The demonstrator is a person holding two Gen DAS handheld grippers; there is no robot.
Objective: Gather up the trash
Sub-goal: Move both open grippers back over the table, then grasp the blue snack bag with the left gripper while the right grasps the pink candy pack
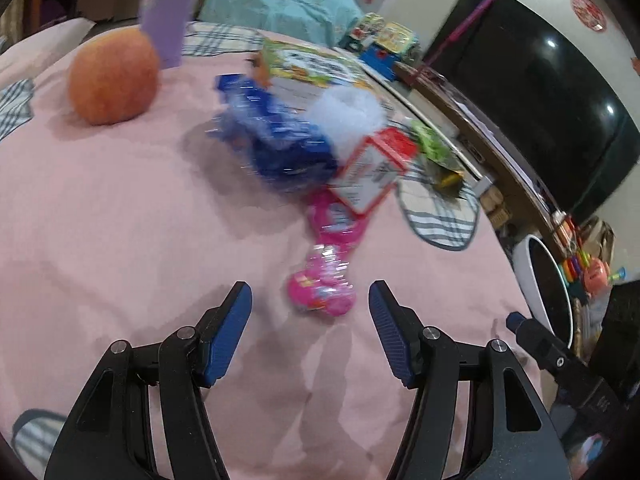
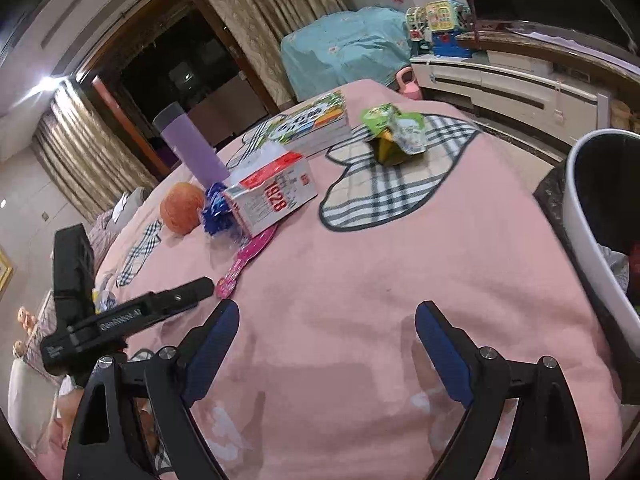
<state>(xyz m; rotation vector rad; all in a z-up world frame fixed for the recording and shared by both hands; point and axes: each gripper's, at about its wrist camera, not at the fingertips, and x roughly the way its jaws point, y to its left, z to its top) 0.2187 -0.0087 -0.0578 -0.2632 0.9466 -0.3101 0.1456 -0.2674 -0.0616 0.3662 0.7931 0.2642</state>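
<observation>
We note a pink cloth [image 1: 120, 208] with plaid patches covering the surface. Far left stands an orange fruit [image 1: 113, 76], with a purple tumbler [image 1: 170, 12] just behind it. Next comes a crumpled blue wrapper [image 1: 276, 136], blurred in the left wrist view, then a red-and-white carton [image 1: 372, 168] lying on its side, touching the wrapper. A pink wrapper [image 1: 324, 276] stretches from under the carton toward us; its near end lies just ahead of the left claw [image 1: 310, 300], whose jaws stand partly apart with nothing pressed between them. The right claw [image 2: 326, 320] hangs wide and empty above bare cloth. Beyond the carton we log a stack of books [image 2: 312, 124], and to its right a green packet [image 2: 394, 132] on a plaid patch. At far right, beside the surface, a white bin [image 2: 588, 216] with a dark lining already holds some scraps.
</observation>
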